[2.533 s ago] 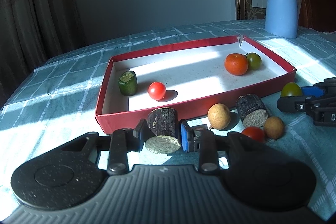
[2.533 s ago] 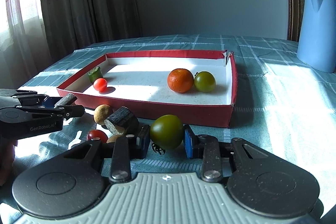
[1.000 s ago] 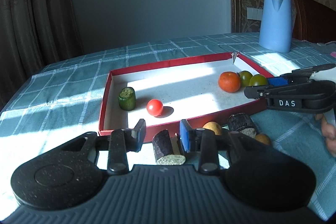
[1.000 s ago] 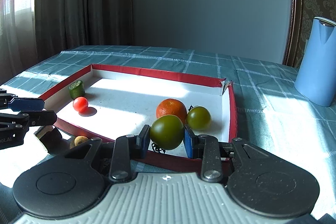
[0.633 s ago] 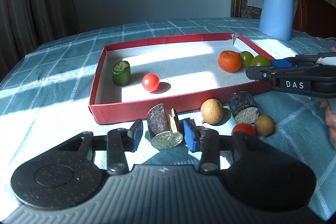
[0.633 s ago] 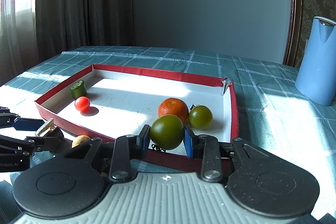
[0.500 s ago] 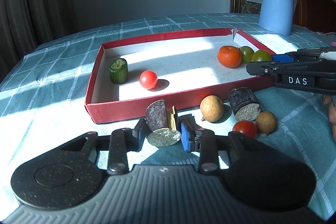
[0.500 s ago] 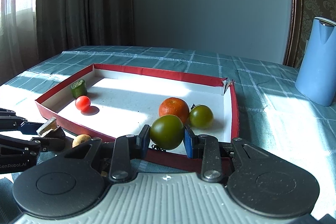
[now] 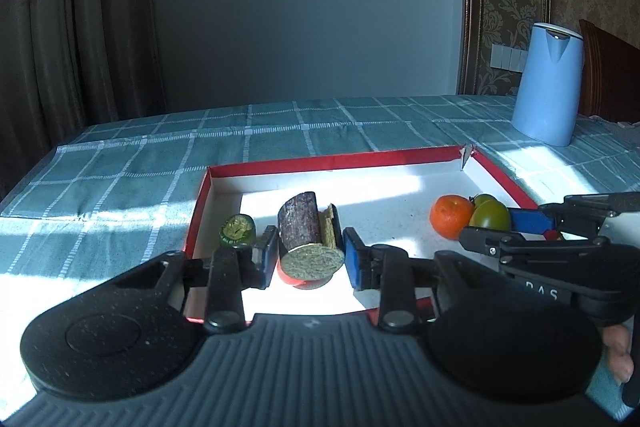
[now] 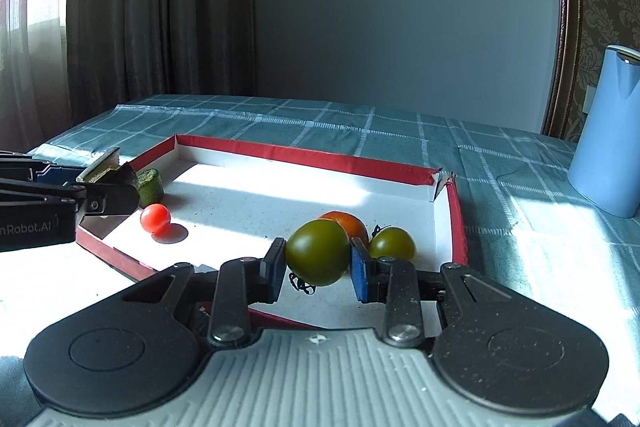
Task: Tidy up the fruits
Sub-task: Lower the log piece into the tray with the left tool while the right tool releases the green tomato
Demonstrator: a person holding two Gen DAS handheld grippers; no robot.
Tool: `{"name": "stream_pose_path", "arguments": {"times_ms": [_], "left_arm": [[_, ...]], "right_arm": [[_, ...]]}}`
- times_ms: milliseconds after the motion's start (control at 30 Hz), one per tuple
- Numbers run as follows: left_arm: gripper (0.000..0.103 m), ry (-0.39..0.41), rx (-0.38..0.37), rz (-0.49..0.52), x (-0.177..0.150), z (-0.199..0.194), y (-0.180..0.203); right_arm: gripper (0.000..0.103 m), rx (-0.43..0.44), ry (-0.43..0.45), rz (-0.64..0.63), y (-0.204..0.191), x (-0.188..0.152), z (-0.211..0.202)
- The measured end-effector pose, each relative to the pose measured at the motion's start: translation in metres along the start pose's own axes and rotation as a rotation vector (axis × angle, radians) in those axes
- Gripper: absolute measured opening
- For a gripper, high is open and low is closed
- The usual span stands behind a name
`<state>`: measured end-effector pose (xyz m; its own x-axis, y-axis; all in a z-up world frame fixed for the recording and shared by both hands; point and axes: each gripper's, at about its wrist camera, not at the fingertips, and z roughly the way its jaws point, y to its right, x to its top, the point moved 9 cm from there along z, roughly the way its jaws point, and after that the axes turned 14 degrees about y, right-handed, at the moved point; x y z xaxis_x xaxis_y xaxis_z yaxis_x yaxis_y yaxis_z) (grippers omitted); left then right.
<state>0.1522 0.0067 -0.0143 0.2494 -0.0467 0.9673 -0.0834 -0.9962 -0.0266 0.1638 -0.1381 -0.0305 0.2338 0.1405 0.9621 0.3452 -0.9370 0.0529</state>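
My left gripper is shut on a dark cane piece with a pale cut face, held over the left part of the red tray. A red cherry tomato lies under it, mostly hidden in the left wrist view. A green cucumber stub stands by the tray's left wall. My right gripper is shut on a green tomato above the tray's right front. Behind it lie an orange and a second green tomato.
A blue kettle stands on the checked tablecloth to the far right of the tray. Curtains hang at the left and a wall lies behind. The right gripper reaches across the tray's right edge. Part of a hand shows beneath it.
My left gripper closed on the dark cane piece, lifted it off the cloth in front of the tray and carried it over the tray. The right gripper stayed put with the green tomato.
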Motion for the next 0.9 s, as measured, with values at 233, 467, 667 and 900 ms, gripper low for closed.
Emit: {"name": "stream_pose_path", "arguments": {"times_ms": [233, 467, 667, 900], "left_arm": [[0.031, -0.08, 0.064, 0.026, -0.008, 0.053, -0.006], [0.031, -0.122, 0.094, 0.039, -0.017, 0.078, -0.011], [0.031, -0.134, 0.11, 0.089, -0.021, 0.092, -0.008], [0.042, -0.122, 0.112, 0.118, -0.023, 0.095, -0.002]], "right_arm": [[0.032, 0.032, -0.049, -0.011, -0.012, -0.003, 0.023], [0.032, 0.04, -0.065, -0.069, -0.026, 0.0, 0.052], [0.032, 0.014, -0.113, -0.046, -0.021, -0.005, 0.076], [0.032, -0.014, -0.117, -0.019, -0.011, -0.004, 0.082]]}}
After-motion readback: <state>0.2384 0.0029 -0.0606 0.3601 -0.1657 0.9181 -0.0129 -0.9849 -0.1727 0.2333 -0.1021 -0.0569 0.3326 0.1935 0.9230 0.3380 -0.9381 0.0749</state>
